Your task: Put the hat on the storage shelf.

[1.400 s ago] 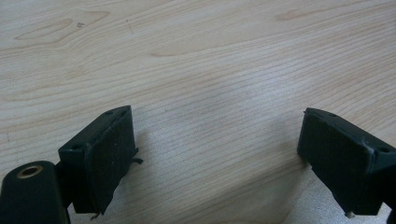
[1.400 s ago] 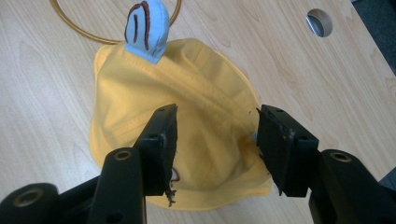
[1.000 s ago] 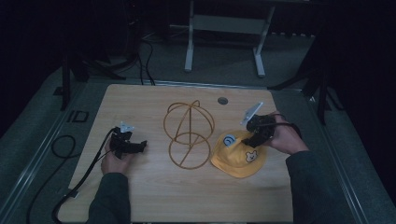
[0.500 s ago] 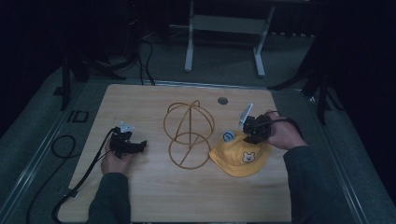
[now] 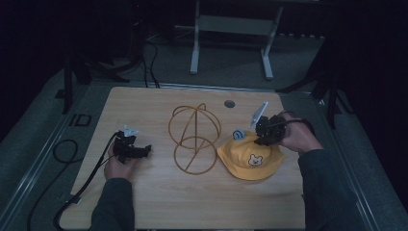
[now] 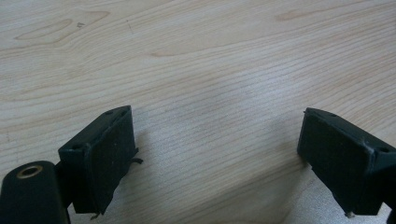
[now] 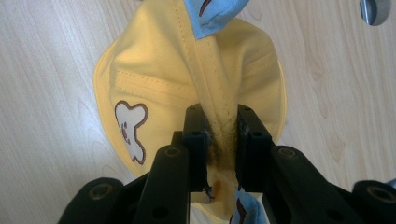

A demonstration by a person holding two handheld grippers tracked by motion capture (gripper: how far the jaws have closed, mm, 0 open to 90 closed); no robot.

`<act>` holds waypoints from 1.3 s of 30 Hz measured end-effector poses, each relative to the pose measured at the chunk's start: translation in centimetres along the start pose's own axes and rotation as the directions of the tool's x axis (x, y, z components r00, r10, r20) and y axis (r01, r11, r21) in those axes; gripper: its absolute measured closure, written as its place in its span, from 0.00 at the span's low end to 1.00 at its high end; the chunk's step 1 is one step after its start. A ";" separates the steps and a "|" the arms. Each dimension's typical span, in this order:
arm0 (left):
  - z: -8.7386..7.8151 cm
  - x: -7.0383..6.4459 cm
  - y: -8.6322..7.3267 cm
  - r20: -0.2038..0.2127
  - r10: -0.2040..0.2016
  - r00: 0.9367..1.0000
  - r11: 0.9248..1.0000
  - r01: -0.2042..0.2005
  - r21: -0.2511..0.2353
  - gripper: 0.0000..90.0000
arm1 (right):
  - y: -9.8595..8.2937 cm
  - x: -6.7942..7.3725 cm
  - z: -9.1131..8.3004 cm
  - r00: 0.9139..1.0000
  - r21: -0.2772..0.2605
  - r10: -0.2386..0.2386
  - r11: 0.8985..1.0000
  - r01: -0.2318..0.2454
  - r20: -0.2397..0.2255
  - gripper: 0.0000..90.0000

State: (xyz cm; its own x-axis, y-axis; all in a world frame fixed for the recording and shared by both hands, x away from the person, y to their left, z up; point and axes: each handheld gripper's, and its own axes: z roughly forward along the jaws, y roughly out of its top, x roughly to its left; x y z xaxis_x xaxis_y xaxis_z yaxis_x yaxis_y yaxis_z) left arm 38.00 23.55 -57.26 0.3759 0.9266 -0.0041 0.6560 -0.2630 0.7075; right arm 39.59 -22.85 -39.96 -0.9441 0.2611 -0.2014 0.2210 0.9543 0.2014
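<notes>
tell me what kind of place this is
Probably a lab or studio set up for recording: a lone wooden table in a dark room, cables on grey floor, a metal stand behind.

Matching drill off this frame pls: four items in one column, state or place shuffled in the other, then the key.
Items:
1. left gripper
2. right gripper
3. wire frame
4. round metal cap

States:
A. stands on the table between the two hands
B. jaws spread wide over bare wood
C. set in the tabletop near the far edge
D. jaws pinched on a fold of the yellow hat

Pairs: 1-B, 2-D, 3-A, 4-C
</notes>
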 end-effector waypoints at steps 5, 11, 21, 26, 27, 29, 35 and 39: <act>0.0 0.0 0.0 0.000 0.000 1.000 1.000 0.000 0.000 0.12 | 0.1 -0.1 -1.0 1.000 -0.007 0.002 1.000 -0.002 0.009 0.86; 0.0 0.0 0.0 0.000 0.002 1.000 1.000 -0.002 0.002 0.12 | 0.0 -0.3 -2.0 1.000 -0.018 0.004 1.000 -0.003 0.023 0.86; 0.0 0.0 0.0 0.000 0.003 1.000 1.000 -0.003 0.002 0.12 | -0.3 -0.6 -3.7 1.000 -0.048 0.007 0.999 -0.006 0.029 0.86; 0.0 0.0 0.0 0.000 0.002 1.000 1.000 -0.002 0.002 0.12 | -0.5 -0.7 -4.7 0.999 -0.060 0.019 0.998 -0.017 0.037 0.86; 0.0 0.0 0.0 0.000 0.003 1.000 1.000 -0.003 0.002 0.12 | -0.6 -0.8 -5.1 0.999 -0.066 0.024 0.998 -0.021 0.039 0.86; 0.0 0.0 0.0 0.000 0.002 1.000 1.000 -0.002 0.002 0.12 | -0.6 -0.9 -5.4 0.999 -0.068 0.026 0.997 -0.023 0.042 0.86; 0.0 0.0 0.0 0.000 0.003 1.000 1.000 -0.003 0.002 0.12 | -0.6 -1.0 -6.5 0.998 -0.093 0.037 0.995 -0.032 0.058 0.86; 0.0 0.0 0.0 0.000 0.004 1.000 1.000 -0.004 0.002 0.12 | -0.7 -1.2 -7.8 0.996 -0.138 0.053 0.990 -0.043 0.071 0.86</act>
State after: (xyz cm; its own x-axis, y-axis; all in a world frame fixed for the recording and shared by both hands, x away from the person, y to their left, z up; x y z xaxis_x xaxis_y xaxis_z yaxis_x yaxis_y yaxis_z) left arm 38.01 23.58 -57.24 0.3783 0.9257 -0.0013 0.6558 -0.2670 0.7061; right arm 38.68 -25.03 -32.38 -0.9114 0.3207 -0.2579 0.2251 0.9131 0.3399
